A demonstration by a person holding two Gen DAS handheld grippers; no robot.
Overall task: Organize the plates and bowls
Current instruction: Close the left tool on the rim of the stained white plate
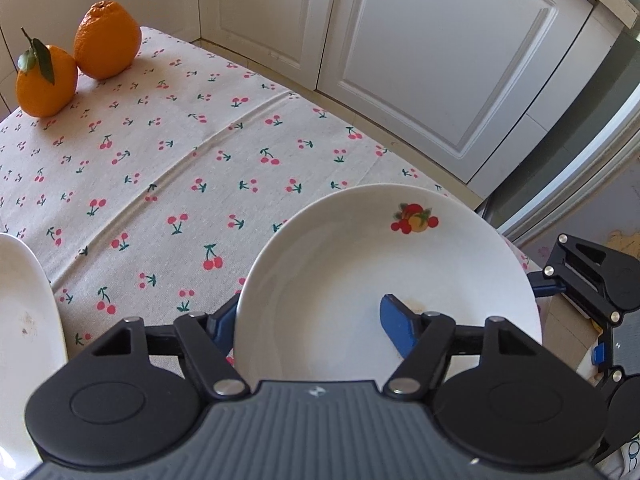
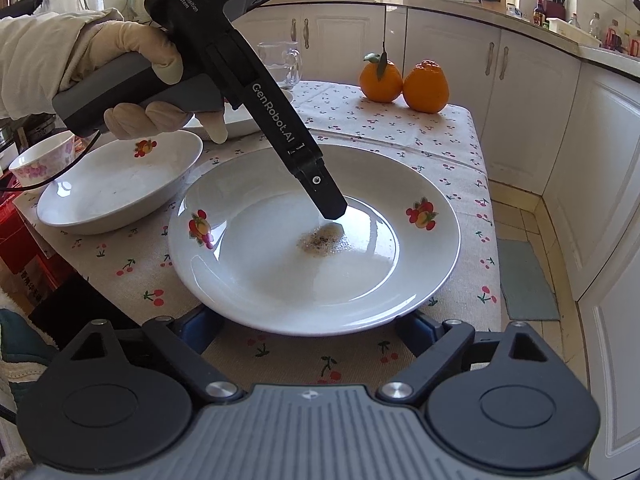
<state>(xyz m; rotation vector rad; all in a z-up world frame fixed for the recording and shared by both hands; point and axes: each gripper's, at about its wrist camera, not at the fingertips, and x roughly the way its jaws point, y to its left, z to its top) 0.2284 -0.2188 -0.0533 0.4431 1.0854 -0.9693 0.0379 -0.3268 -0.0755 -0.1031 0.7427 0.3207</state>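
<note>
The left gripper (image 1: 316,324) clasps the plate's (image 1: 360,264) rim near the table's (image 1: 168,168) near edge; the right gripper (image 2: 312,330) stands released. Two oranges (image 2: 404,80) occupy the far corner, a bowl (image 2: 120,184) alongside.

We see our left gripper (image 1: 310,322) straddling the near rim of a white plate (image 1: 360,264) with a fruit decal: one blue finger (image 1: 224,322) sits outside the rim, the other inside on the plate's face. The plate rests on a cherry-print tablecloth (image 1: 168,184). Another white dish (image 1: 24,320) shows at the left edge, two oranges (image 1: 76,56) stand far back, and our right gripper (image 1: 592,284) shows at the right edge.
</note>
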